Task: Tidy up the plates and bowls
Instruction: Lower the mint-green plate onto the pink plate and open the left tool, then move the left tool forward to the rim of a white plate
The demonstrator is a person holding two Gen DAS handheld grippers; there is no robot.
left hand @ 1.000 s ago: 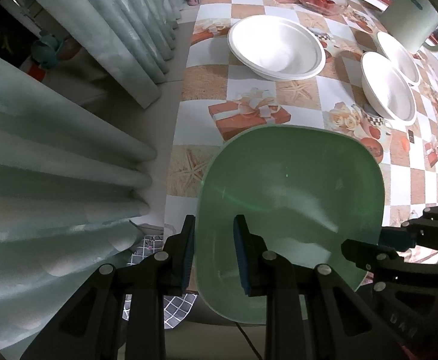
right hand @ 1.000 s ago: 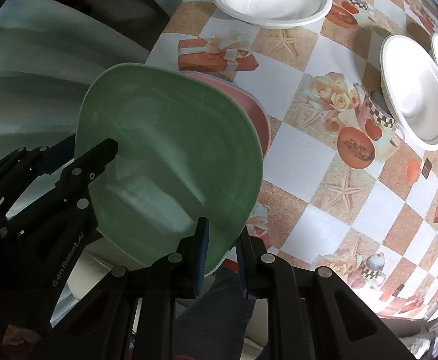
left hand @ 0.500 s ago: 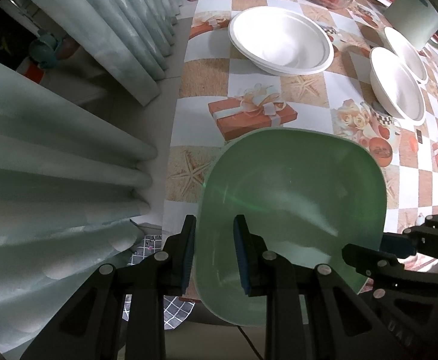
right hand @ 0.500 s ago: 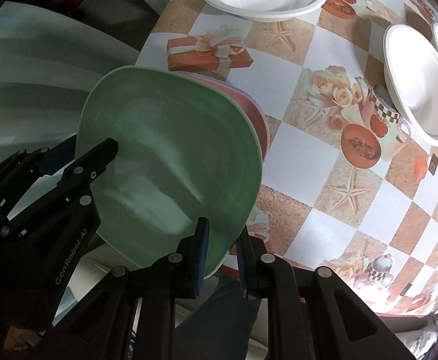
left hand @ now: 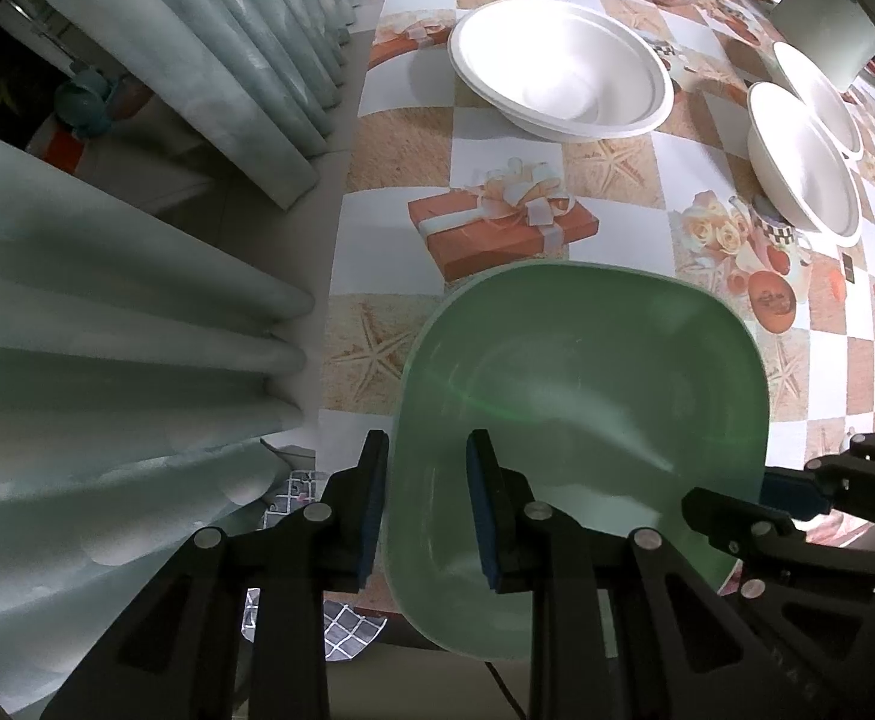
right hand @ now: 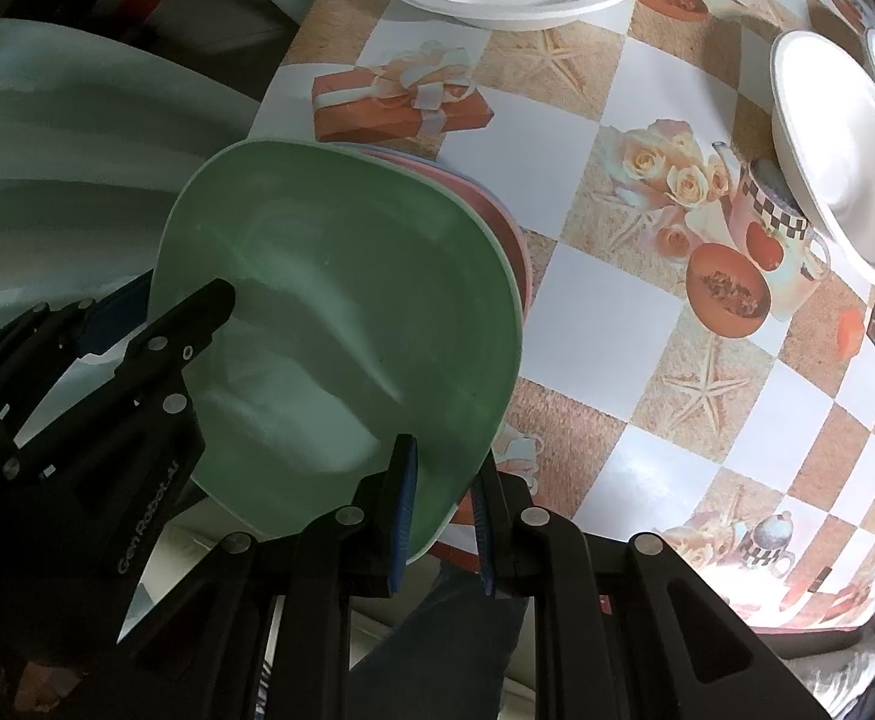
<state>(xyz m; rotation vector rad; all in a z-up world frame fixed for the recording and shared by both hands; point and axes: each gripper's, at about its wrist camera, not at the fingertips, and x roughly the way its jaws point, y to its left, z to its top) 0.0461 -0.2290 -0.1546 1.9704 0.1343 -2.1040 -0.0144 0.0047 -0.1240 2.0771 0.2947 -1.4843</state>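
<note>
Light glares hard off the far white bowl [left hand: 563, 84] and the bench [right hand: 737, 546] at near right; the curtain [left hand: 107, 360] side is dim. Fisheye edges bend and darken; focus stays sharp.

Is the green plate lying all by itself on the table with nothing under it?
No, the green plate is held at its rim by both grippers, and a pink plate peeks out from under its far edge.

Green square plate [left hand: 587, 372] tilted above pink plates [right hand: 497, 210], three white bowls [left hand: 563, 84] beyond
</note>
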